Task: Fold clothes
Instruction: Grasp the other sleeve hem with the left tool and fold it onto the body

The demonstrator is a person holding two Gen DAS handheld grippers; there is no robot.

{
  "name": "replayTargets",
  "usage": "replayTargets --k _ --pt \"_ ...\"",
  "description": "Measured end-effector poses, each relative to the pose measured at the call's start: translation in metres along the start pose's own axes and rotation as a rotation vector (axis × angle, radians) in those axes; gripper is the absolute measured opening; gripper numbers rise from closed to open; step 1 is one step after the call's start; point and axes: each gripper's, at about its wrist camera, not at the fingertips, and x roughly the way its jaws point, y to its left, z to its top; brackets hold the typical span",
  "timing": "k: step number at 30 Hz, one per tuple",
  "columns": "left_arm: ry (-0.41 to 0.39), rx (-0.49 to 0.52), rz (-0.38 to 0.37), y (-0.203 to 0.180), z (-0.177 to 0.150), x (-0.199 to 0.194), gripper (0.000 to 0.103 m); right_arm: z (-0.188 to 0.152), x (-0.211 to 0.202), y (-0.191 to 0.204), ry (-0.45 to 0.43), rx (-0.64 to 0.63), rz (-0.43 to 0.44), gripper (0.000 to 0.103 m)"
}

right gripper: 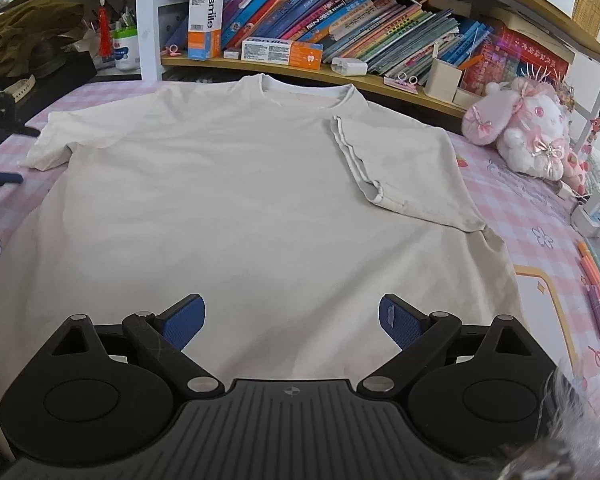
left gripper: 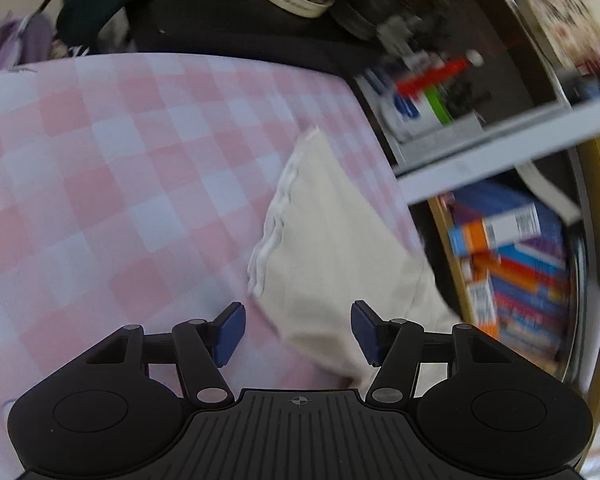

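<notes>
A cream cotton T-shirt lies flat on the pink checked tabletop, one sleeve folded inward. The left gripper hovers over the other sleeve, fingers apart and empty. The right gripper has its fingers spread above the hem.

Black ribbed gripper — blue textured pads, silver screws

T-shirt: cream | bedsheet: pink-white check | plush toy: apparently pink-white

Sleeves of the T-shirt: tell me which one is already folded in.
The sleeve on the right of the right wrist view: it lies folded over the chest, hem up. The other sleeve lies spread flat on the pink cloth.
</notes>
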Motion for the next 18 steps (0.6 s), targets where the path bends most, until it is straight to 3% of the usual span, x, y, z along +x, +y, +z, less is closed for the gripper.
replayTargets --k 1,3,5,6,8,10,12,15,17,18 --pt "-0.006 -0.014 0.004 -0.001 0.002 0.003 0.056 -0.001 0.001 -0.001 0.003 0.000 -0.001 0.095" --pt "-0.023 -0.032 0.033 -0.003 0.003 0.006 0.041 -0.002 0.001 -0.005 0.005 -0.001 0.002 0.095" --pt "-0.043 -0.046 0.077 -0.002 0.002 0.009 0.012 -0.001 0.002 -0.012 -0.002 0.008 0.001 0.095" --pt "-0.052 -0.058 0.093 -0.001 0.002 0.010 0.007 -0.001 0.003 -0.016 -0.006 0.018 0.001 0.095" --pt "-0.066 -0.080 0.101 0.000 0.003 0.010 0.005 0.000 0.005 -0.024 -0.009 0.035 0.003 0.095" --pt "-0.090 -0.017 0.096 -0.014 0.002 0.008 0.005 -0.001 0.008 -0.032 -0.006 0.052 0.006 0.095" --pt "-0.116 0.115 0.054 -0.042 -0.003 0.005 0.005 -0.001 0.011 -0.040 -0.005 0.068 0.010 0.095" --pt "-0.085 0.393 -0.078 -0.099 -0.025 0.001 0.005 -0.003 0.014 -0.049 0.002 0.097 0.013 0.095" --pt "-0.008 0.674 -0.182 -0.141 -0.059 -0.001 0.006 -0.003 0.016 -0.056 0.006 0.117 0.014 0.095" --pt "0.043 0.837 -0.196 -0.157 -0.082 0.001 0.007 -0.003 0.017 -0.058 0.007 0.124 0.013 0.095"
